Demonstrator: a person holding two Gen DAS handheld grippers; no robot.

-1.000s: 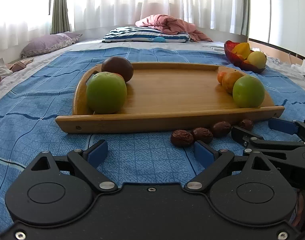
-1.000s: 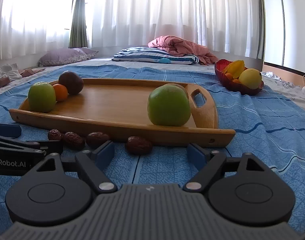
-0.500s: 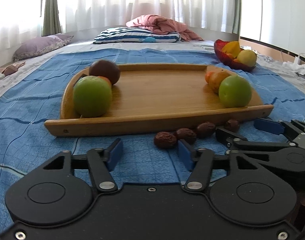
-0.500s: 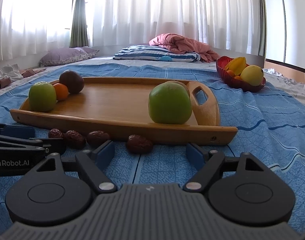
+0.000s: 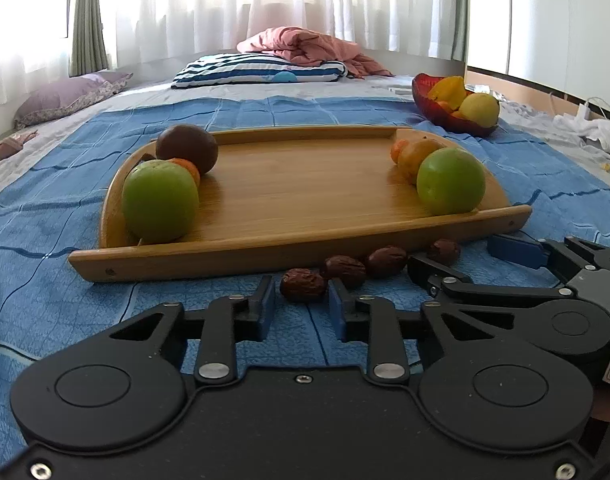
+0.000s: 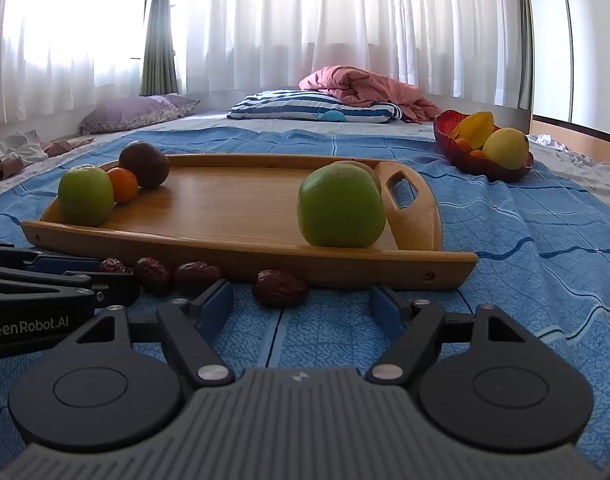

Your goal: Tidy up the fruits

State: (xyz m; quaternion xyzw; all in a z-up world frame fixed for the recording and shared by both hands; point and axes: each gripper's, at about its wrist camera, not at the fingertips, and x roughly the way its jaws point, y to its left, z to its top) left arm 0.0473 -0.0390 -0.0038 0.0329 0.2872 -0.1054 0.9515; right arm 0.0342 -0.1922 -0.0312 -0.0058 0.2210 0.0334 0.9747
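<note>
My left gripper [image 5: 301, 308], jaws narrowed but empty, sits just short of the leftmost date [image 5: 303, 284], lying crosswise on the blue bedspread [image 5: 45, 216] before the tray [image 5: 289, 256]. My right gripper [image 6: 301, 308] gapes wide, its date [image 6: 280, 288] ahead, slightly left.

Under me lies a bed spread with a blue patterned blanket [image 6: 525, 248], its darker wavy lines running left to right. At the far end I see a navy-and-white striped pillow [image 6: 305, 106], with a crumpled pink quilt [image 6: 361, 84] heaped on its right side. Far left, a purple floral pillow [image 6: 137, 112] rests near the window, and loose clothes [image 6: 21, 152] lie bunched beyond the blanket's left edge. White sheer curtains [image 6: 305, 20] fill the far wall, a green drape [image 6: 159, 28] hanging among them. At the right, in my left view, white crumpled cloth [image 5: 593, 128] sits off the blanket.
</note>
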